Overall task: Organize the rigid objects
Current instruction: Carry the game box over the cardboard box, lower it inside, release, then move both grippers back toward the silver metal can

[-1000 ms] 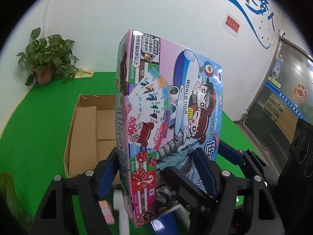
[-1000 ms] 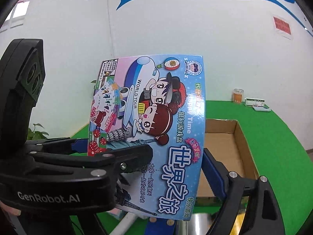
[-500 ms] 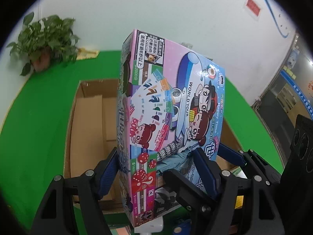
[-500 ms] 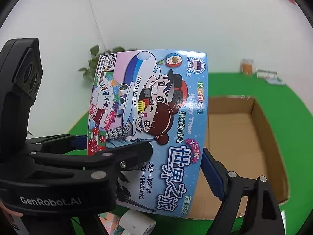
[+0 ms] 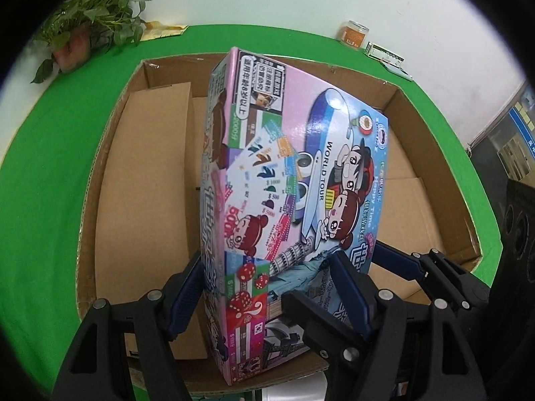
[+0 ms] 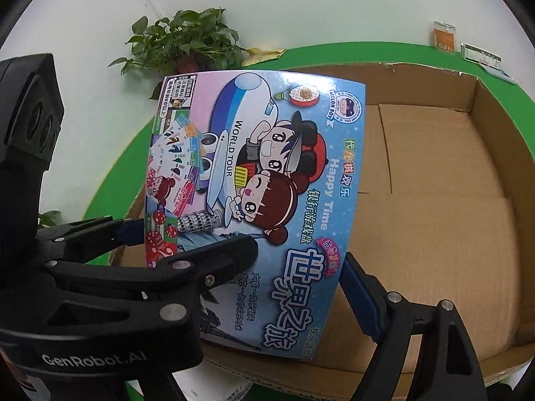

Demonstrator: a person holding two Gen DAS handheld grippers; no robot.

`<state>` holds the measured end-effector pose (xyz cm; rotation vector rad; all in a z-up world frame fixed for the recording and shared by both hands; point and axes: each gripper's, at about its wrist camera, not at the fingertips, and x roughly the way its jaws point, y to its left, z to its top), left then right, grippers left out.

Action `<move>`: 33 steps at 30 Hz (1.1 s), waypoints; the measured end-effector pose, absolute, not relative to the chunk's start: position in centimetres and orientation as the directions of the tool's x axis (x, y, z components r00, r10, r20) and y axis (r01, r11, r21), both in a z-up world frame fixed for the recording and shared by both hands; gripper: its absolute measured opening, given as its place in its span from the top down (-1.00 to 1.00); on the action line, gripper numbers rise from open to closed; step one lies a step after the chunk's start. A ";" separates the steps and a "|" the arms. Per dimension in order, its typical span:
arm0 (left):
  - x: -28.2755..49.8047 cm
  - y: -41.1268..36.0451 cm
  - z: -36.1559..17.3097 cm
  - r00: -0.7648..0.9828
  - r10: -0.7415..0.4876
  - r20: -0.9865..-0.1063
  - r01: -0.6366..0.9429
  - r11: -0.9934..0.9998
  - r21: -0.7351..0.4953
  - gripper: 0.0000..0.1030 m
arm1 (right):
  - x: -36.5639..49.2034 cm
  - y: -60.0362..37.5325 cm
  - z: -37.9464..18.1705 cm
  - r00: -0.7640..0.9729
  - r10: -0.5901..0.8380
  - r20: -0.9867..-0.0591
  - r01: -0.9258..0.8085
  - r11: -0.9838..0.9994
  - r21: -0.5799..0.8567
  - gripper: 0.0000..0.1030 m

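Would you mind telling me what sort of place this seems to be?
Probably an office or lab data-collection room: a green-covered table, a cardboard box, a potted plant against a white wall.

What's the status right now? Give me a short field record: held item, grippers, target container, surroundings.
held item: board game box, upright on end, printed face toward the cameras
left gripper: shut on the box's lower part
right gripper: shut on the same box's lower part
target container: open cardboard box, directly behind and below the game box; no items visible on the shown floor
game box contact with the floor: cannot tell
surface: green table
background: potted plant, orange jar
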<state>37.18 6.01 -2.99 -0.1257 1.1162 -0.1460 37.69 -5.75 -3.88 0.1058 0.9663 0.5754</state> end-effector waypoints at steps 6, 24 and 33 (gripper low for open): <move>37.6 6.3 -3.3 0.378 -0.176 -0.909 0.032 0.984 -0.177 -0.46 | 38.7 -4.7 -3.5 0.413 0.509 -0.755 -0.412 0.844 0.343 -0.57; 30.1 12.5 2.2 0.629 -0.085 -0.773 -0.019 0.992 -0.125 -0.34 | 34.0 -9.8 0.0 0.589 0.435 -0.682 -0.357 0.896 0.263 -0.75; 27.7 11.4 -2.9 0.541 -0.162 -0.825 0.051 0.986 -0.160 -0.28 | 29.5 -22.7 -0.2 0.686 0.308 -0.659 -0.202 0.951 0.234 -0.82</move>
